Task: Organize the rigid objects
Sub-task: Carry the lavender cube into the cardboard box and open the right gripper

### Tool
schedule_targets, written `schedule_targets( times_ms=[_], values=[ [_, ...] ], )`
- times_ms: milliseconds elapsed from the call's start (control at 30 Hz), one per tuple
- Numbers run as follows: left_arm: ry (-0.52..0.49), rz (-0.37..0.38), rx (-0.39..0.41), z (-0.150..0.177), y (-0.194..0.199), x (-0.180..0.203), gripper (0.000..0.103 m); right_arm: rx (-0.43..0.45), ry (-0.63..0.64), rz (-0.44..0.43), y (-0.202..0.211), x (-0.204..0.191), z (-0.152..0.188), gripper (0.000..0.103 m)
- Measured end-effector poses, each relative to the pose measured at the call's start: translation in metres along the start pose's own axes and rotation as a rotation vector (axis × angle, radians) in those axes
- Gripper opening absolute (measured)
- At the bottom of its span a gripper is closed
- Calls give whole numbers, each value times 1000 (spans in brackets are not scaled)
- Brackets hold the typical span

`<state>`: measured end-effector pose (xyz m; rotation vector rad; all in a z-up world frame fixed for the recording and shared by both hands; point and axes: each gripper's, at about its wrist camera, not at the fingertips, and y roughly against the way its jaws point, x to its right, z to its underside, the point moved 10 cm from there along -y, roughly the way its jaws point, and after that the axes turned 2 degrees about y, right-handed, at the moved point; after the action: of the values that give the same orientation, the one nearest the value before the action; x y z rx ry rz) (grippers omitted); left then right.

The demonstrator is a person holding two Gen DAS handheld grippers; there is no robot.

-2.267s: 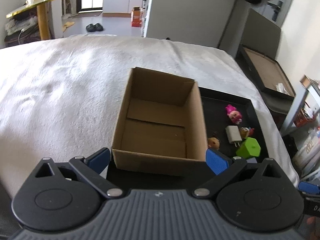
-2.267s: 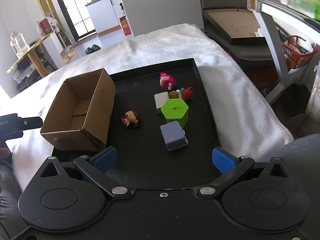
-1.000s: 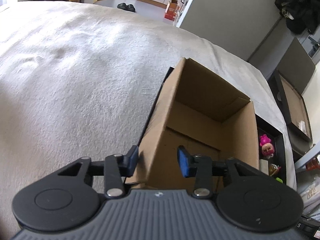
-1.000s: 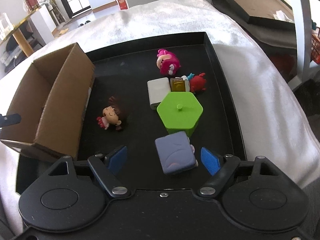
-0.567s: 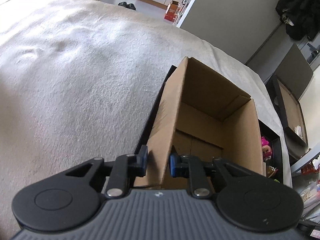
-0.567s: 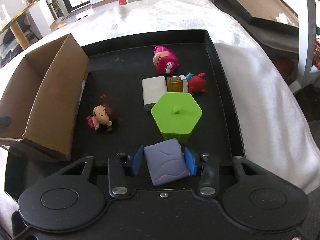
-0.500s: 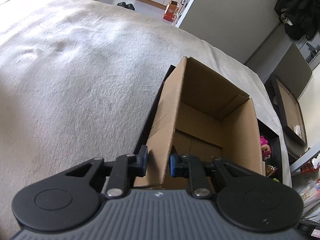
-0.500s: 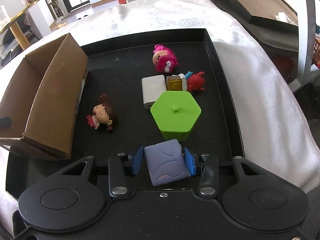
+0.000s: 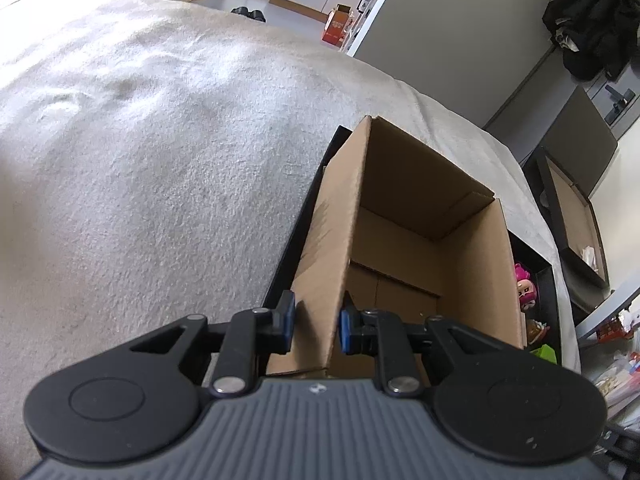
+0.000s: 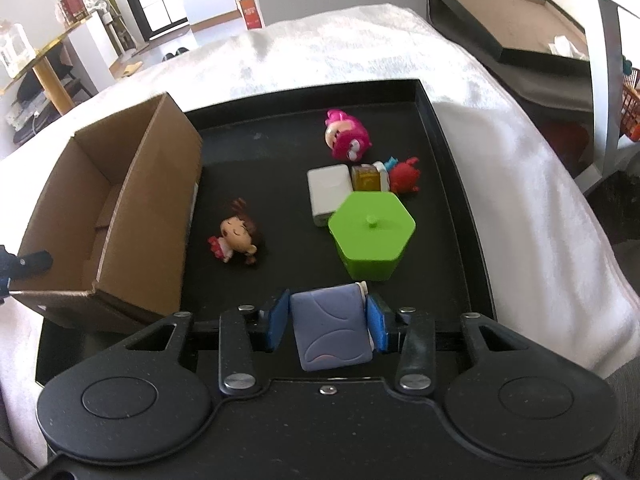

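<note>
Through the left wrist camera, we are looking along the left gripper (image 9: 316,322), whose blue pads are clamping the near left wall of the cardboard box (image 9: 404,240), one pad outside and one inside. The jaws have just been closing on that wall. The box is standing open and empty at the left end of the black tray (image 9: 546,296), which is lying on a white blanket (image 9: 152,148). Past the box's right wall, a pink doll (image 9: 525,286) and a sliver of the green hexagonal box (image 9: 545,352) are peeking out.

Through the right wrist camera, we are seeing the right gripper (image 10: 329,322) clenched on a lavender block (image 10: 330,330), a pad pressing each side; these jaws have also just been closing. The block is sitting near the tray's near edge, just in front of the green hexagonal box. Behind that are lying a white block (image 10: 326,194), a small yellow piece (image 10: 365,178), a red crab toy (image 10: 404,176) and the pink doll. A brown-haired doll (image 10: 236,238) is lying between them and the cardboard box.
</note>
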<state>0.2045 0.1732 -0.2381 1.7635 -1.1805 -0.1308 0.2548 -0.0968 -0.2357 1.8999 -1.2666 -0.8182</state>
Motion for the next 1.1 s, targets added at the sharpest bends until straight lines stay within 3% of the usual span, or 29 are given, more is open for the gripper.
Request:
schedule_targets(
  times_ms=[533,1100],
  values=[
    [-10,-12,0,3,6,0,21,94,49,-10,23,-41,-31,40],
    [-8,-25,0,2,7,-1,20,201,160,-64,30,-121,-69,40]
  ],
)
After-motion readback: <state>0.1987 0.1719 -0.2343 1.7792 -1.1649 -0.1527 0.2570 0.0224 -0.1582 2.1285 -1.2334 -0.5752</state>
